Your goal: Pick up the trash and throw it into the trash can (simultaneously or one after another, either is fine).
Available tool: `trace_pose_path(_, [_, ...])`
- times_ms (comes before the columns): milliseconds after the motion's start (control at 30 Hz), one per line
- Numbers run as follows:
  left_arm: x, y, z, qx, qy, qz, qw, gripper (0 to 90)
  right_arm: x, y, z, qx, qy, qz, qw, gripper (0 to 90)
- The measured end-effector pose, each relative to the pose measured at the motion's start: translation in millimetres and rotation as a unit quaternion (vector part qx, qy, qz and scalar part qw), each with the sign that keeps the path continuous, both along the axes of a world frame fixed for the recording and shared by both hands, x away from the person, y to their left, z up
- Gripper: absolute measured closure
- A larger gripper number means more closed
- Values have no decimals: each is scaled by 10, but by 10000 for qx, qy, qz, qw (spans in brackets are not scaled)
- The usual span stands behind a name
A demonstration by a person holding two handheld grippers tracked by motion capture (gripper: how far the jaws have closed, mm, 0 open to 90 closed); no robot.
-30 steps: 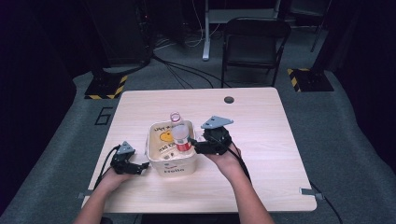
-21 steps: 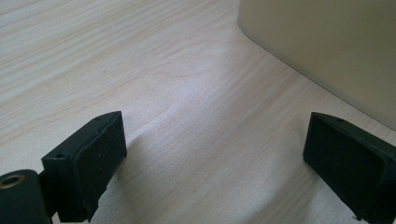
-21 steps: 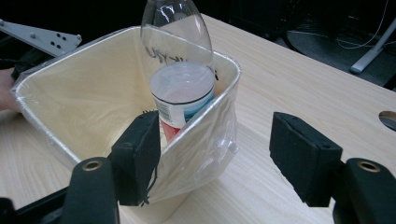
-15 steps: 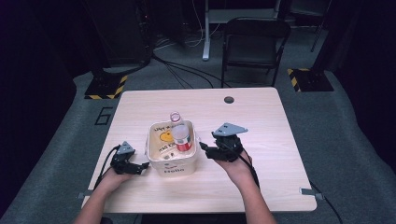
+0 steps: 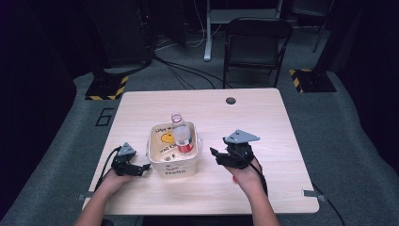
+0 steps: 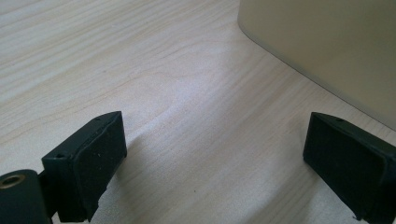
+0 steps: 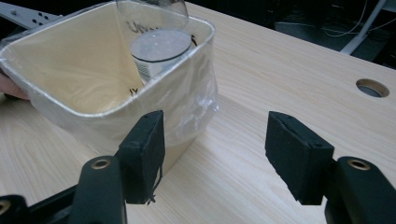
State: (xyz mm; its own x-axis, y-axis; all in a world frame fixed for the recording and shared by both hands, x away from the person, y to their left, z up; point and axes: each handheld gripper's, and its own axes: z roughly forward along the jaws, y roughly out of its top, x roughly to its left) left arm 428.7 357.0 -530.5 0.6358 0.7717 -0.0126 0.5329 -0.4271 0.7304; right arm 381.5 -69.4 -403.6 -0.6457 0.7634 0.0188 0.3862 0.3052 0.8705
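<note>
From above, my left gripper (image 5: 141, 167) sits beside the cream bin (image 5: 173, 165), my right gripper (image 5: 217, 157) just clear of its other side; the bottle (image 5: 181, 136) leans inside. My left gripper view: jaws wide, empty, the bin's wall just ahead. My right gripper view: jaws, just opening a little, half-spread, nothing between. I'd steady the bin and pull away slowly

bottle (image 5: 181, 137) — clear, red label | leaning in cream bin (image 5: 172, 170)
</note>
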Motion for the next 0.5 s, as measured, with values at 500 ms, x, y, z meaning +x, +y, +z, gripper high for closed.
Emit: trace_pose_path(500, [0,0,0,0,-2,1,10000,59,-129,-186,-187,15,112,-32,9999,418])
